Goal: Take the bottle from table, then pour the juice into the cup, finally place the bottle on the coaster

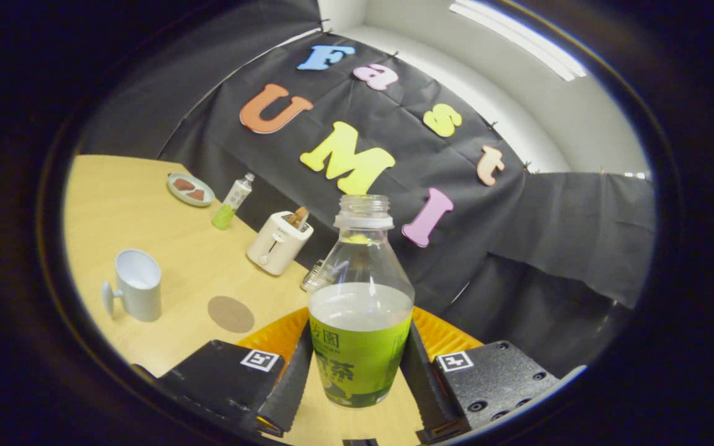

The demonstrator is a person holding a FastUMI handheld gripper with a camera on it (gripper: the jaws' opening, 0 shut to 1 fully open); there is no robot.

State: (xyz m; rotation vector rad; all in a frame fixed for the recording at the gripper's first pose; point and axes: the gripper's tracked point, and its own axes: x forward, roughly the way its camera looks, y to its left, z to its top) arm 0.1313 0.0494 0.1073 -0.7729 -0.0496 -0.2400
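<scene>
Light wooden table, pale grain, carrying all items listed. White plastic two-slot toaster, upright near the table's far edge, with brown toast sticking out of one slot. Small clear bottle with green liquid stands beyond the toaster. Pale green round plate just beside that small bottle, holding two brown pieces of food.

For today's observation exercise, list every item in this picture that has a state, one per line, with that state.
hand-held gripper: shut on the bottle, a finger on each side.
bottle: uncapped, upright, about half full.
cup: upright on the table, handle facing away from the toaster.
coaster: bare, flat beside the cup.
toaster: holds toast in its slot.
small bottle: capped, standing.
plate: holds two brown pieces.
</scene>
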